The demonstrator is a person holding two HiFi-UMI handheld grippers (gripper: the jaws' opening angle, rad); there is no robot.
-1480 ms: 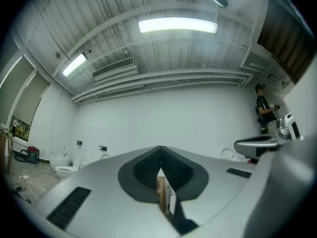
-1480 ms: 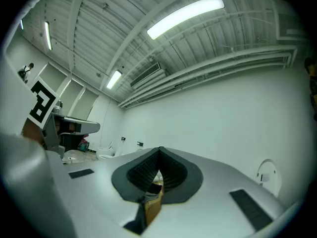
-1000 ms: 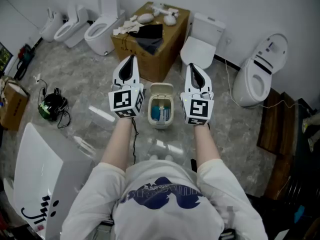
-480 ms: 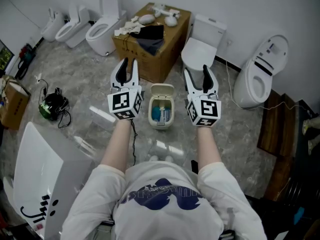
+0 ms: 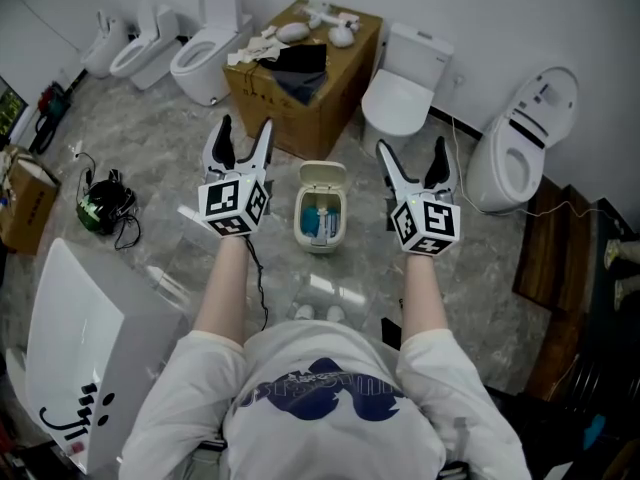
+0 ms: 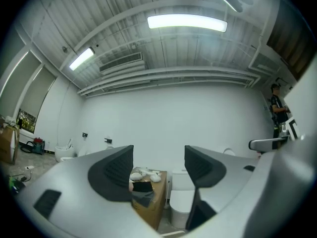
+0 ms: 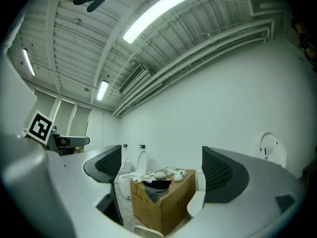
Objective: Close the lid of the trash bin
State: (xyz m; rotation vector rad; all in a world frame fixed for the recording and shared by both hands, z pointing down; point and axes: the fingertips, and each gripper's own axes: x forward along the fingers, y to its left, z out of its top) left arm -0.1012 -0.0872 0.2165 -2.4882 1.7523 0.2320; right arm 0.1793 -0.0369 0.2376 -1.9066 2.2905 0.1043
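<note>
A small cream trash bin (image 5: pixel 320 218) stands on the floor between my two hands in the head view, its lid (image 5: pixel 324 175) tipped up at the far side and blue contents showing inside. My left gripper (image 5: pixel 240 135) hovers to the bin's left; its jaws have just been opening and nothing lies between them. My right gripper (image 5: pixel 412 152) hovers to the bin's right, jaws also just opened wide with nothing between them. Both gripper views look level across the room, and only the lid's top edge (image 7: pixel 141 230) peeks in at the bottom of the right one.
A cardboard box (image 5: pixel 300 83) with white parts and a dark cloth on top stands behind the bin. White toilets stand around: one (image 5: pixel 405 83) behind right, another (image 5: pixel 520 148) far right, more (image 5: pixel 200 53) at the back left. A white panel (image 5: pixel 70 348) lies near left.
Both grippers went from shut to wide open and drew apart from the bin, the left one leftward, the right one rightward and rolled a little.
</note>
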